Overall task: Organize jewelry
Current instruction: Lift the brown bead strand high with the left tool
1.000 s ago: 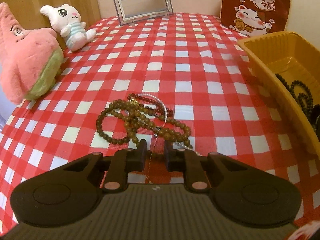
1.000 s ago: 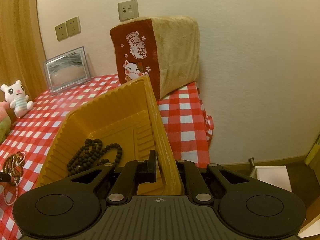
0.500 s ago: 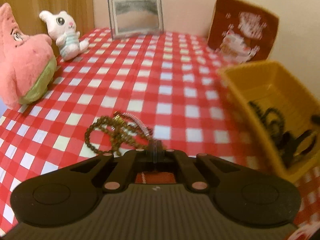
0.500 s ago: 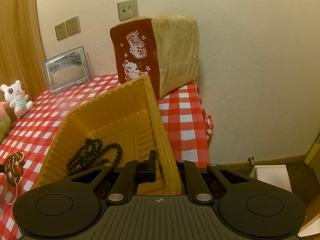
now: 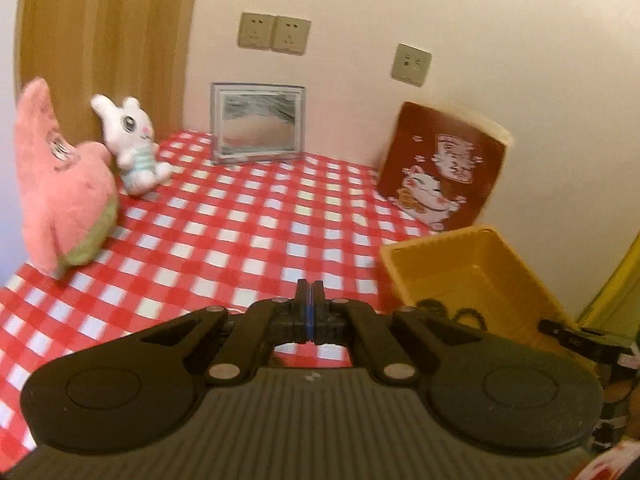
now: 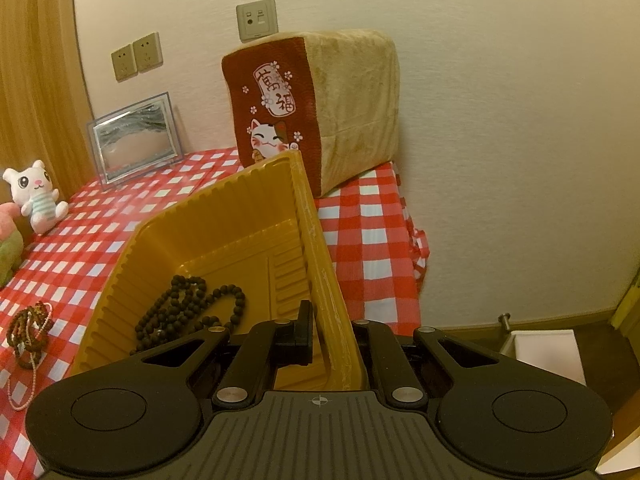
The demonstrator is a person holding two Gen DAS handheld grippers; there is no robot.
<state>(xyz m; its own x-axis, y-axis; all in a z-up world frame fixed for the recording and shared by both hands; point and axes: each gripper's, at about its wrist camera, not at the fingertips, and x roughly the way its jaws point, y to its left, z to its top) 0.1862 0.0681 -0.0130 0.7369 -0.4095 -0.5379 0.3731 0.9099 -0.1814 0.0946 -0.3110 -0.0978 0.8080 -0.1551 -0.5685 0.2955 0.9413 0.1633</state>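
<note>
Over the checked cloth, left fingers (image 5: 309, 294) pressed together; right fingers (image 6: 320, 320) clamp the ribbed yellow tray (image 6: 200, 216) holding dark beads (image 6: 192, 308).

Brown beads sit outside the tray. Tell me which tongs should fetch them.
Left tongs. The right tongs clamp the yellow tray by its wall, steadying it; the brown beads lie left of the tray.

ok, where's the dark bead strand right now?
Right wrist view: the dark bead strand lies on the floor of the yellow tray, near its left wall, just ahead of the right gripper clamping the tray's rim.
</note>
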